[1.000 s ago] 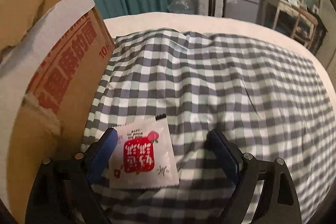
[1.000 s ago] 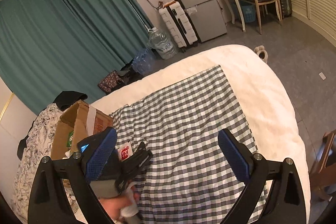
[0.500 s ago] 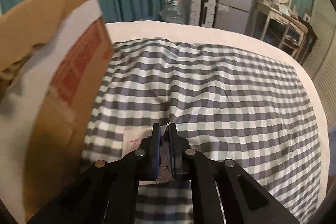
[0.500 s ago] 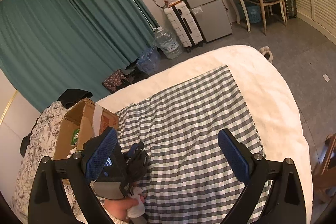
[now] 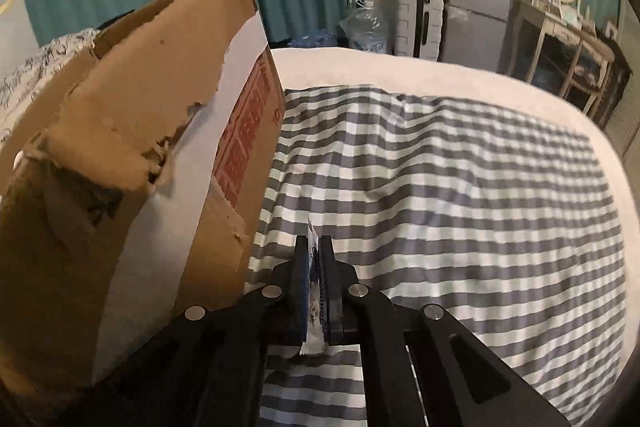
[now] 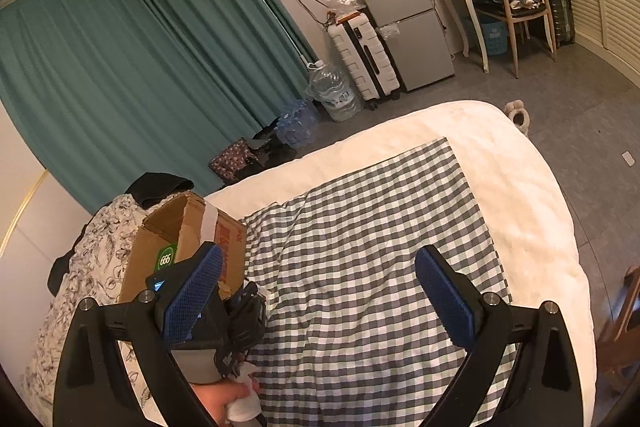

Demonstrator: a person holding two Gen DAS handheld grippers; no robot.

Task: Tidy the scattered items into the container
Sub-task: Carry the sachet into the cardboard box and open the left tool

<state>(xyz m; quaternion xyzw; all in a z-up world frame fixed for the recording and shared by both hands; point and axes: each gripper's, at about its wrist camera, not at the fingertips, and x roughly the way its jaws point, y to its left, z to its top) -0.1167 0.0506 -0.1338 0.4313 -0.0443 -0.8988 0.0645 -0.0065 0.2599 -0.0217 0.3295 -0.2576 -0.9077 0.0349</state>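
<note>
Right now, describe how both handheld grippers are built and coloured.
Both share one build: the left gripper and right gripper have matte black angular linkage arms with round silver pivot bolts. The fingers carry blue pads with a fine mesh texture. No cables show. The hand under the left gripper wears no visible sleeve.

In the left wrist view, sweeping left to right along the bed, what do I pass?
Cardboard box → sachet pinched in the left gripper → checkered cloth → white bed edge.
</note>
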